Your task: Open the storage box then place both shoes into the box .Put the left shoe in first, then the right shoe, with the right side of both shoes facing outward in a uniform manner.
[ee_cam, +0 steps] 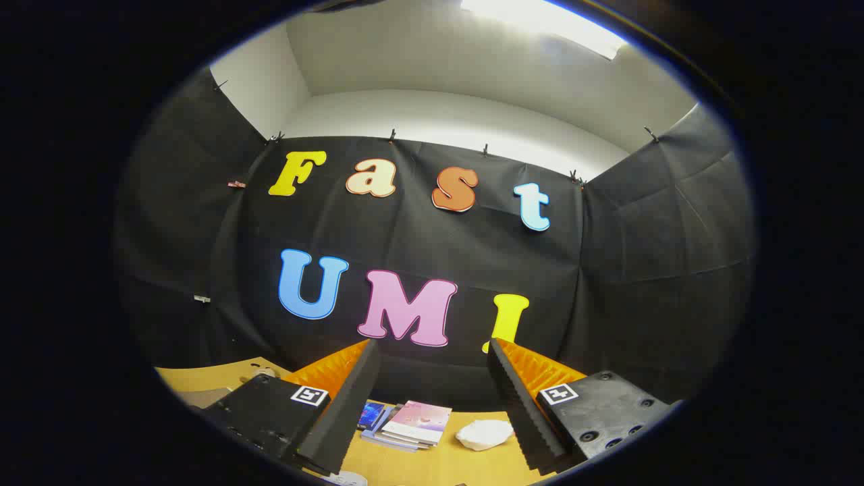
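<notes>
The gripper (432,385) is sitting with its jaws spread wide apart and nothing between them. Its two fingers (344,412) are showing dark ridged pads on their inner faces and orange backs on the outer sides, and each is carrying a black block with a small square black-and-white marker (309,395) on top. The fingers are pointing forward and slightly upward, well above the table (432,462), touching nothing.

Between the fingers and lower down, the light wooden table is stretching away. On it, just ahead of the left finger, a small stack of books (408,424) is lying flat, the top one showing a pale pink cover and a blue one peeking out beneath on the left side. Just beside the stack, toward the right finger, a crumpled white lump (484,434) is resting on the wood; whether it is paper or cloth cannot be told. A small whitish thing is poking into sight at the near end of the table below the left finger, too cut off to identify.

Outside the left finger, another part of the table is showing, with a small round pale thing (263,371) on it, too small to name.

Beyond the table, black cloth is hanging as the booth's wall (648,270), clipped along its top. Above it a white wall (439,115) is rising to a bright ceiling light (540,23).

The storage box and the shoes cannot be placed from here.
</notes>
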### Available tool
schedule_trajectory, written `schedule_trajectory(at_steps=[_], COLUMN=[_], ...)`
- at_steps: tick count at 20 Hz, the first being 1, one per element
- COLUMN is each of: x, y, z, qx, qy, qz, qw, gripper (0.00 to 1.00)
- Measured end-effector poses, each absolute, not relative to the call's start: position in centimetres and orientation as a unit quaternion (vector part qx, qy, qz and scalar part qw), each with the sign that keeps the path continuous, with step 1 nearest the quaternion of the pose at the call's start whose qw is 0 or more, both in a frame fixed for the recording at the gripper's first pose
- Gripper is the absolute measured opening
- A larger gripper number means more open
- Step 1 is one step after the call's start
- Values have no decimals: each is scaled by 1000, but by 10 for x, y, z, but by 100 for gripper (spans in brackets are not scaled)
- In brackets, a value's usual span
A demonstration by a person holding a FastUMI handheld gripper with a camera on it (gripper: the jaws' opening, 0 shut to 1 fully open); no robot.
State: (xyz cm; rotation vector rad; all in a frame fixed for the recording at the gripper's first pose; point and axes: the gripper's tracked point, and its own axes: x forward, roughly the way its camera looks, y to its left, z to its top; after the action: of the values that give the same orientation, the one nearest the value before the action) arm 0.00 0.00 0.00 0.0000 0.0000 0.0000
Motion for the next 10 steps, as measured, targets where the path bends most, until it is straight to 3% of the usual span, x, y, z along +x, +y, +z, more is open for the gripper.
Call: schedule_trajectory(at_steps=[10], x=[-4], y=[0], z=[-12], qx=[1], qy=[17], qz=[1], qw=[1000], gripper=[98])
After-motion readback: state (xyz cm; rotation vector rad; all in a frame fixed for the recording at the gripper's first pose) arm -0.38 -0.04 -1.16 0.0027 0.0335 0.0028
